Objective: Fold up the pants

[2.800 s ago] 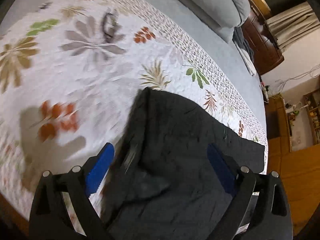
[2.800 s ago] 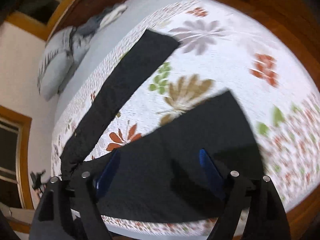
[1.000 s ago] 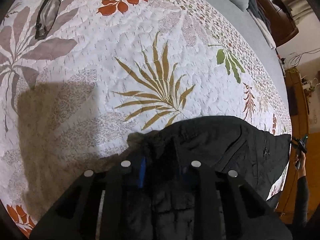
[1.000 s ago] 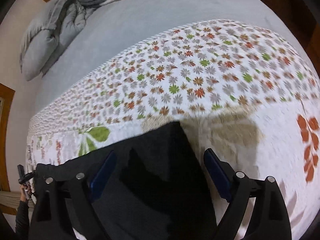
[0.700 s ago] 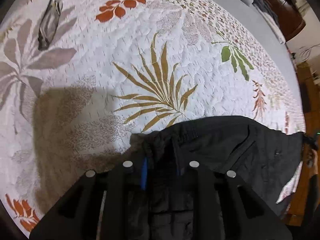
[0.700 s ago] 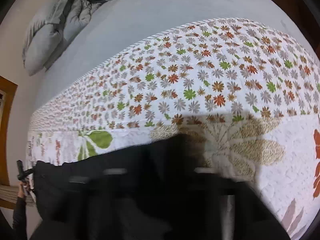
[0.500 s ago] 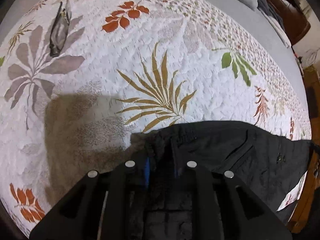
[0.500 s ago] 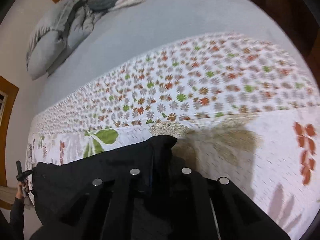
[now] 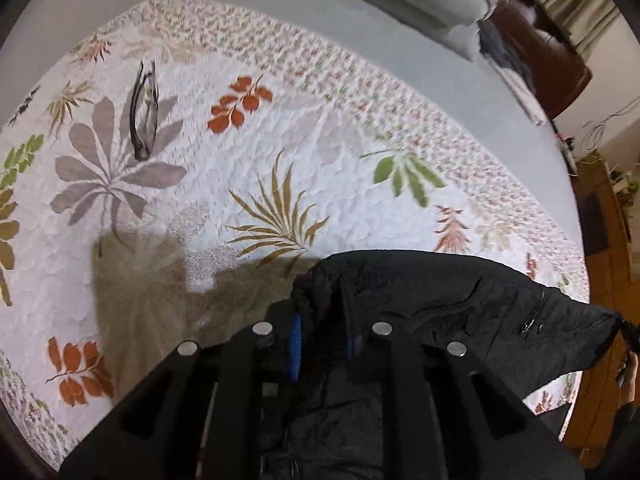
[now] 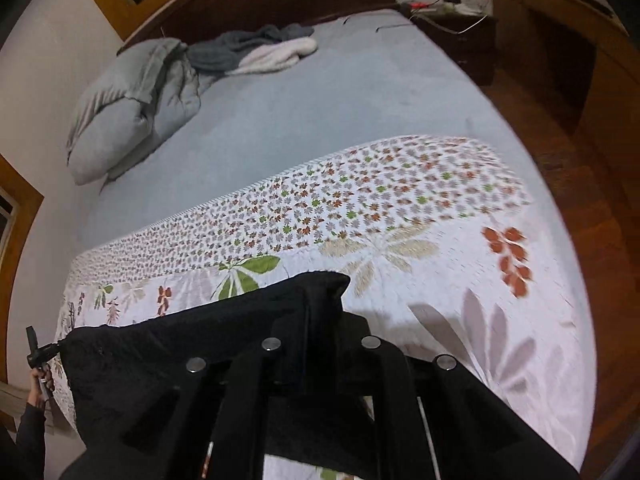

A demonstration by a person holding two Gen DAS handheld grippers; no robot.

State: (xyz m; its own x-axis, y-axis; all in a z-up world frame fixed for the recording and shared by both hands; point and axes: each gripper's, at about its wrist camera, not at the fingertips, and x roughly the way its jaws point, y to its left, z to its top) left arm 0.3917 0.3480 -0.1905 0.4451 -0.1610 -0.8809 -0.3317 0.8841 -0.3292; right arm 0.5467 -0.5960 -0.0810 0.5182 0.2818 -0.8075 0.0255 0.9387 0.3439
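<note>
left gripper [image 9: 320, 340]: my jaws are pinched on a bunched end of the black pants [image 9: 460, 312], blue pad showing against the fabric

right gripper [image 10: 316, 340]: my jaws are pressed together on the other end of the same edge, a folded corner of the pants [image 10: 224, 332] sticking up just beyond the tips

where the pants are: lifted off the floral quilt [image 9: 280, 140], the top edge stretched between my two grips, the rest hanging below the grippers and out of sight

long axis: the held edge runs sideways between my hands; in the left view it heads off to the right toward my other hand, in the right view it heads off to the left

which hand is nearer: neither, as i judge it; each has its own end and the span between looks nearly taut

what the next move turns on: the quilt lies ahead of both sets of jaws, so i think the cloth has to be carried forward and lowered with both ends level, keeping that edge straight

risk: if one hand leads, the edge will skew and the fold will land crooked

other thing: a dark pair of glasses [image 9: 144, 120] lies on the quilt well off to the left, apart from the pants
</note>
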